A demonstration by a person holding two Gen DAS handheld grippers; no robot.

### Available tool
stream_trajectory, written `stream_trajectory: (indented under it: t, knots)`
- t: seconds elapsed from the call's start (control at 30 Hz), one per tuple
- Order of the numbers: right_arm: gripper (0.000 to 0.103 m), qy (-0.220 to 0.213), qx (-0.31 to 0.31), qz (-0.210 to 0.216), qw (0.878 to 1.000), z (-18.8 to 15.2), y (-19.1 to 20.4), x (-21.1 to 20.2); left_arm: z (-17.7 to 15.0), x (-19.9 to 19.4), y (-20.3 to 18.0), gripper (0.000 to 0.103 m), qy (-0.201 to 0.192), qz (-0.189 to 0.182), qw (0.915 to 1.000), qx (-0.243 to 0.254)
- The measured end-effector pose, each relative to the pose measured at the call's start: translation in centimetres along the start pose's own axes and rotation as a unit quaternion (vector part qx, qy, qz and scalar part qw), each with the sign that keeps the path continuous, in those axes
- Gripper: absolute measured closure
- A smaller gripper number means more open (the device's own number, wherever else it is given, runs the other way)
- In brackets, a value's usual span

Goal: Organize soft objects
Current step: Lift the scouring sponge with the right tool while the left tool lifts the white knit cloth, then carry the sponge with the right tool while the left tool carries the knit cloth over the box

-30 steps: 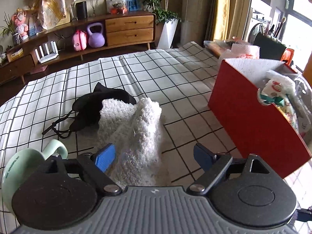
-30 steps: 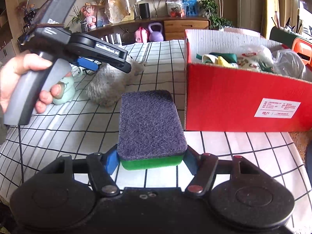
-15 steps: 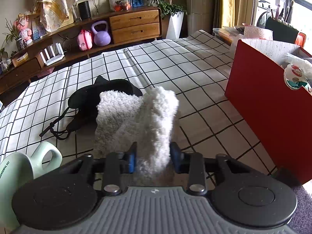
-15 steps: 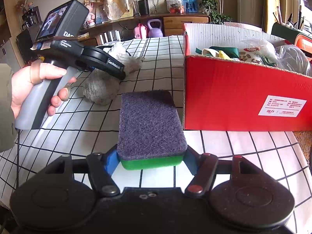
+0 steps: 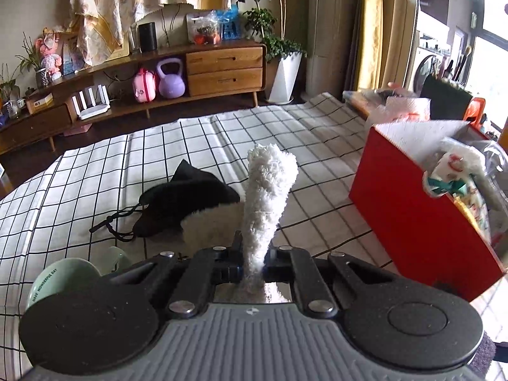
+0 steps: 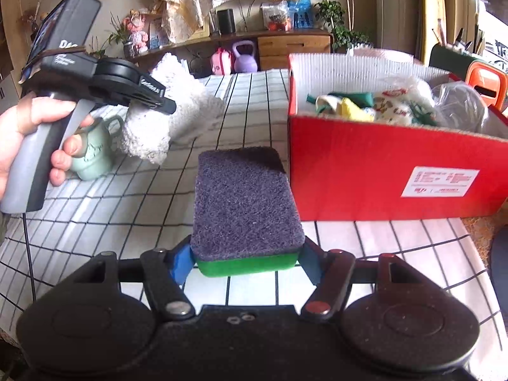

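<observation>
A fluffy white towel is pinched between the closed left tongs, its free end standing up ahead of the jaws while a lower fold hangs toward the checked cloth covering the bench. In the right wrist view the same towel is seen raised off the cloth, held by the left tongs, whose handle is gripped by a hand at the left. A scouring sponge, dark purple on top with a green base, is clamped between the right tongs, just beside the near left corner of a red cardboard box. Soft items and a crumpled clear plastic bag are already lying in the box. A black drawstring pouch lies on the cloth just beyond the towel, to its left. A pale green mug stands on the bench at the near left, below the lifted towel. A wooden sideboard is seen far behind.
</observation>
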State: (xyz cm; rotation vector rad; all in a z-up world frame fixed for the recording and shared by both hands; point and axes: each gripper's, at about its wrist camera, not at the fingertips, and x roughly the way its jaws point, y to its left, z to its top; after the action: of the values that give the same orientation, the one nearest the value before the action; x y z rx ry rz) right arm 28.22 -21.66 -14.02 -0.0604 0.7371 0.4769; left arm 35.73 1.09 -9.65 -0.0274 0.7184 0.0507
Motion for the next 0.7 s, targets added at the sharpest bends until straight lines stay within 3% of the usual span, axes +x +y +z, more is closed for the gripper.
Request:
stream_trajectory:
  t: [0.7]
  knots:
    - [0.037, -0.063, 0.003, 0.000, 0.998, 1.3, -1.4, -8.8, 1.0, -11.6, -3.1, 0.094, -0.038, -0.103, 0.9938, -0.018]
